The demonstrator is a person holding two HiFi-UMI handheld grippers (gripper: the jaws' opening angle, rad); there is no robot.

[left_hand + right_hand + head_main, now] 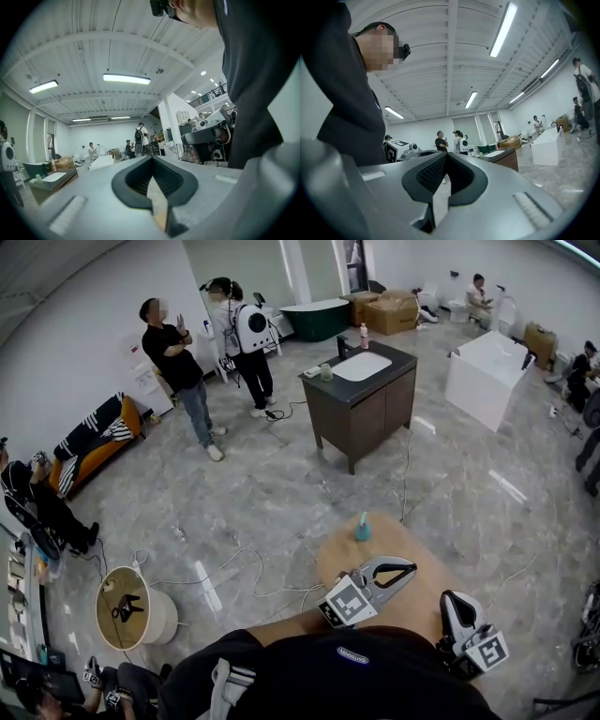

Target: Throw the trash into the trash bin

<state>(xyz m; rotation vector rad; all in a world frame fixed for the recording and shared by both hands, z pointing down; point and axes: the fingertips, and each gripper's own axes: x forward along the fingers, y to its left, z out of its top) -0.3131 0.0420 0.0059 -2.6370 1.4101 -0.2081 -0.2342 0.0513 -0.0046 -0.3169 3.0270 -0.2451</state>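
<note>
Trash item (362, 528), small and teal, is standing near the far edge of the round table (337, 554), ahead of the left gripper (409, 570) and apart from it. Both tools are hovering with jaws closed together and gripping nothing; the right gripper (452, 600) is hanging at the table's right edge. The smooth tan tabletop is resting on a glossy, grey-marbled floor (281, 493), where white cables (234, 563) are trailing. A white cylindrical drum (161, 617) is standing at lower left. A dark cabinet (370, 409) is carrying a white basin (362, 366).
</note>
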